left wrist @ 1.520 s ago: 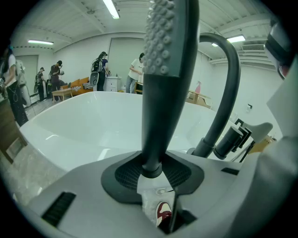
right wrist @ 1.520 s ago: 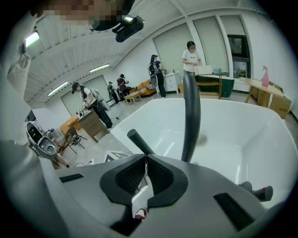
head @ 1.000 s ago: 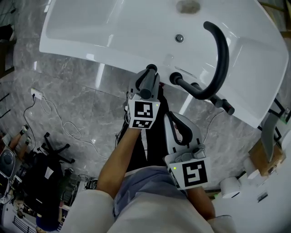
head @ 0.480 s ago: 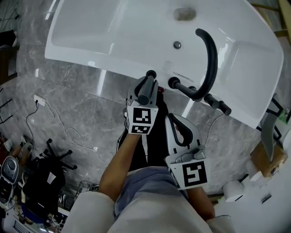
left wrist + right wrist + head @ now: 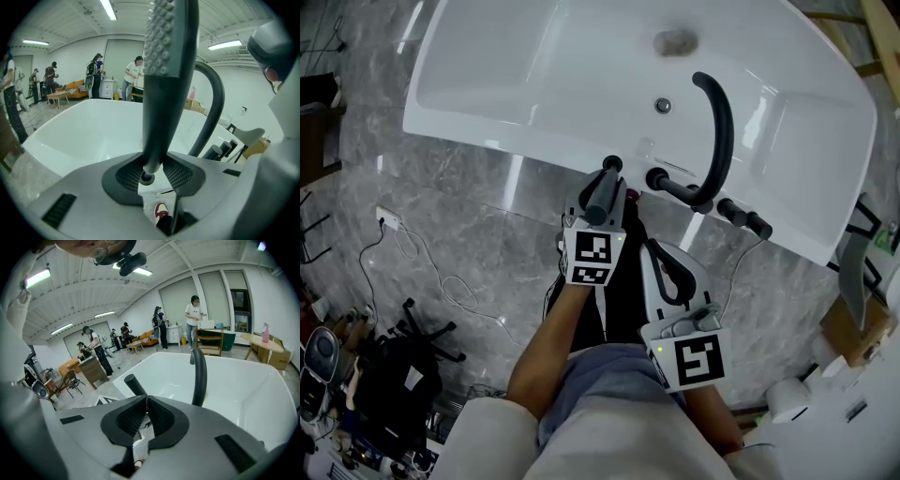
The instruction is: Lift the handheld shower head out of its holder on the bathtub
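Observation:
The dark grey handheld shower head stands upright between the jaws of my left gripper, which is shut on its handle; its nozzle face shows at the top. In the head view the shower head sticks out of the left gripper just at the near rim of the white bathtub. My right gripper hangs beside it, nearer me, over the floor. In the right gripper view the right gripper has its pads together with nothing between them.
A black curved spout arches over the tub, with black tap handles on the rim to its right. The drain lies in the tub's far part. Cables and a chair base lie on the marble floor. People stand across the room.
Both grippers have risen a little above the tub rim, the left one still with the shower head in it. The head view has shifted, so the tub sits more centred.

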Available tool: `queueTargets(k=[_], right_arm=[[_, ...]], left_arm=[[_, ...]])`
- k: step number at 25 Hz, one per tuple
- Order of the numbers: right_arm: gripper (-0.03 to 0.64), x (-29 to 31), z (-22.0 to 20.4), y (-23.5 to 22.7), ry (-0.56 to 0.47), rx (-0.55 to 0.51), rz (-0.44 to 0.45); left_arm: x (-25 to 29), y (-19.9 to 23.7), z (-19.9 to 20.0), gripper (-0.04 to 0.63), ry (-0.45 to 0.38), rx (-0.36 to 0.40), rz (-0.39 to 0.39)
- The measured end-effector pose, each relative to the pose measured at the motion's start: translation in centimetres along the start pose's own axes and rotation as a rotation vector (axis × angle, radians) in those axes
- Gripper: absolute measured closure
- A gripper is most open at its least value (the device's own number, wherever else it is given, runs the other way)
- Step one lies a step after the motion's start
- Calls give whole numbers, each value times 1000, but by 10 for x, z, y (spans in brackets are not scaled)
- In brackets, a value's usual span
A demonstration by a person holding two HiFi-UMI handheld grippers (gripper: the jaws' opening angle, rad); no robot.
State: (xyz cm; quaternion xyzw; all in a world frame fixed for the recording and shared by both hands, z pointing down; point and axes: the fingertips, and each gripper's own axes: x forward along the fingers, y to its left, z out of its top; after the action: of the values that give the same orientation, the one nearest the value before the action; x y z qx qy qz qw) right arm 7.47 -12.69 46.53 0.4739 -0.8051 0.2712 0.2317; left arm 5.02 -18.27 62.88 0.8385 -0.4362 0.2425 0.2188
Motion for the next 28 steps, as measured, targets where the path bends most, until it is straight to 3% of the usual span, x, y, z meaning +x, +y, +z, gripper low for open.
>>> queueTargets(k=[11, 21, 28], right_arm=[[595, -8, 27, -6, -47, -14, -10], [595, -28, 40, -22, -67, -17, -42], [595, -40, 52, -6, -95, -25, -45]], left_arm=[[-20, 3, 20, 457, -13, 22, -12], [-45, 2, 40, 457, -34, -7, -26], [-68, -2, 63, 457, -63, 4, -50]])
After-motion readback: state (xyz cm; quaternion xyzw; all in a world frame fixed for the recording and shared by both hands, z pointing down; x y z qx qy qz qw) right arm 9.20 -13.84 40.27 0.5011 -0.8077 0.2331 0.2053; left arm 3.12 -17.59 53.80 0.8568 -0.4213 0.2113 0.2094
